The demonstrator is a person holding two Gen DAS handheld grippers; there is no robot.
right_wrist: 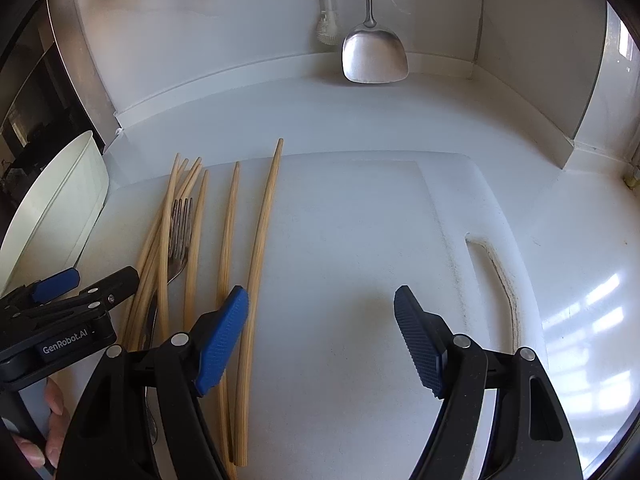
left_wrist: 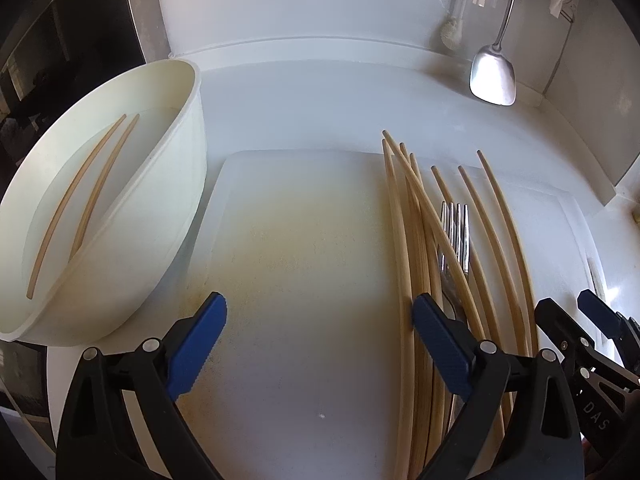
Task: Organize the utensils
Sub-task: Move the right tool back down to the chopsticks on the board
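left gripper point(left_wrist: 320, 320) open; right gripper point(right_wrist: 320, 328) open; chopsticks point(right_wrist: 228, 240) on board point(right_wrist: 360, 240)

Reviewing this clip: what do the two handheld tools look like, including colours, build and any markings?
Both tools, left and right, have black plastic linkage arms with silver pivot pins and two blue ribbed rubber pads. Seen from the right wrist view, the left tool's body reads "GenRobot.AI" in white; from the left wrist view, the right tool's arm shows "DAS". No cables or sleeves are visible.
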